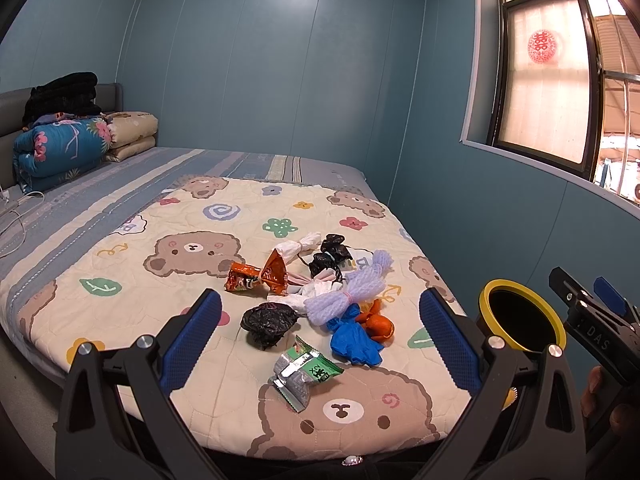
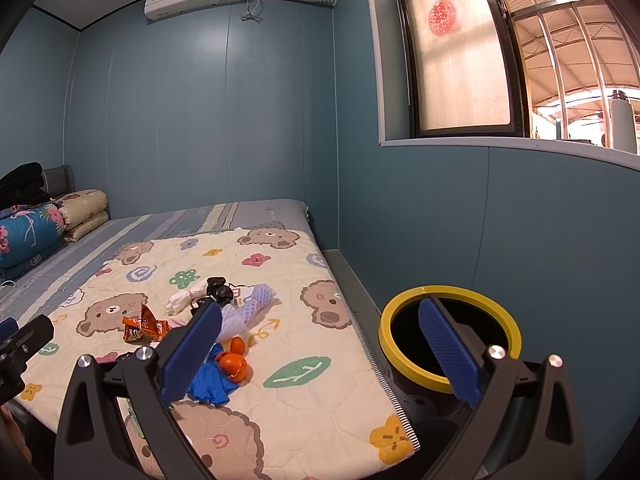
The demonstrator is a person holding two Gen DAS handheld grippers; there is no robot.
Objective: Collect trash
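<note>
A pile of trash lies on the bear-print quilt (image 1: 192, 360). It holds a green and silver wrapper (image 1: 304, 372), a blue glove (image 1: 354, 338), orange peel (image 1: 378, 322), a crumpled black bag (image 1: 268, 322), a white foam net (image 1: 348, 288), an orange snack wrapper (image 1: 260, 274), a twisted white tissue (image 1: 298, 246) and more black bags (image 1: 330, 256). My left gripper (image 1: 320, 296) hangs open above the pile, holding nothing. My right gripper (image 2: 320, 306) is open and empty between the quilt edge and the yellow-rimmed bin (image 2: 400, 320). The glove (image 2: 210, 384) and peel (image 2: 234, 360) lie by its left finger.
The bin (image 1: 522, 316) stands on the floor beside the bed's right edge, near the blue wall. Folded bedding (image 1: 64, 148) is stacked at the headboard, and a white cable (image 1: 16, 216) lies on the striped sheet. A window (image 2: 460, 52) sits above the bin.
</note>
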